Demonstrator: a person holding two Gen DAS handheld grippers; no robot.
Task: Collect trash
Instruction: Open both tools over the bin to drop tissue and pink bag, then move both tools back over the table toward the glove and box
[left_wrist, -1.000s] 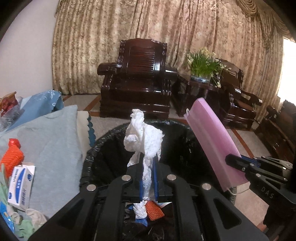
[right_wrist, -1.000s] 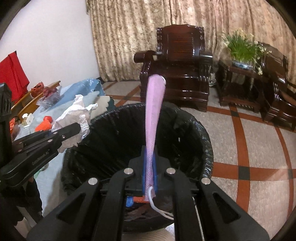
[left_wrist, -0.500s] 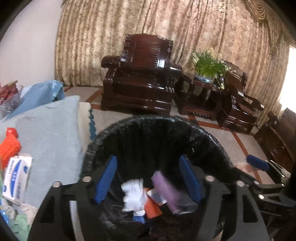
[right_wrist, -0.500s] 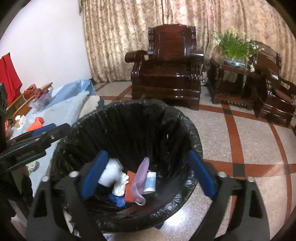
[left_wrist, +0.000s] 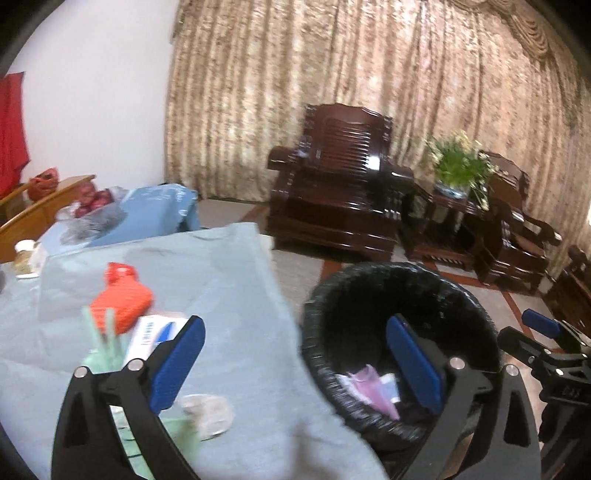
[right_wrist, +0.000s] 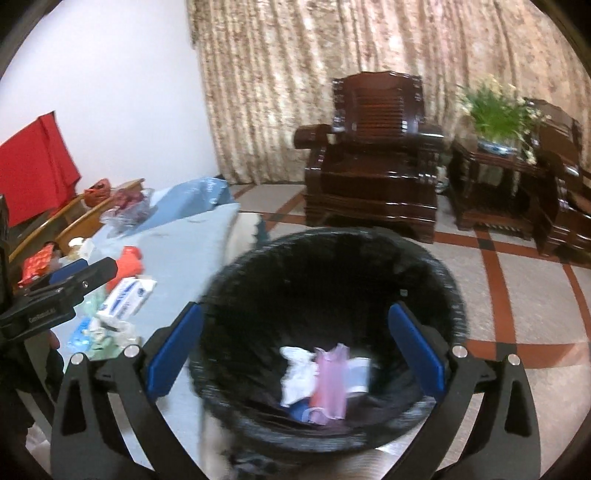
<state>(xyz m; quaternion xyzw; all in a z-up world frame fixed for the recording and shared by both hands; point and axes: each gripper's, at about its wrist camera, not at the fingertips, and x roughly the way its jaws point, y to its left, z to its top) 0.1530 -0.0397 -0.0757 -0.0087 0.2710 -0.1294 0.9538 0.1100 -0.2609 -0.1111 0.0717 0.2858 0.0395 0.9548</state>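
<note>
Both claws, left claw (left_wrist: 295, 363) and right claw (right_wrist: 295, 350), gaped empty. Beneath the right claw, the bin (right_wrist: 436, 273) held tissue (right_wrist: 295, 373) and pink wrapper (right_wrist: 330, 380). Left of the bin, a red pouch (left_wrist: 122, 295) and white box (right_wrist: 127, 295) remained on the counter (left_wrist: 229, 280).

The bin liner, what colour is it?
Black bin liner, clearest in the right wrist view.

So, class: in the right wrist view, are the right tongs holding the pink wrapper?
No: the right tongs stand open and empty, and the pink wrapper lies inside the black bin.
</note>
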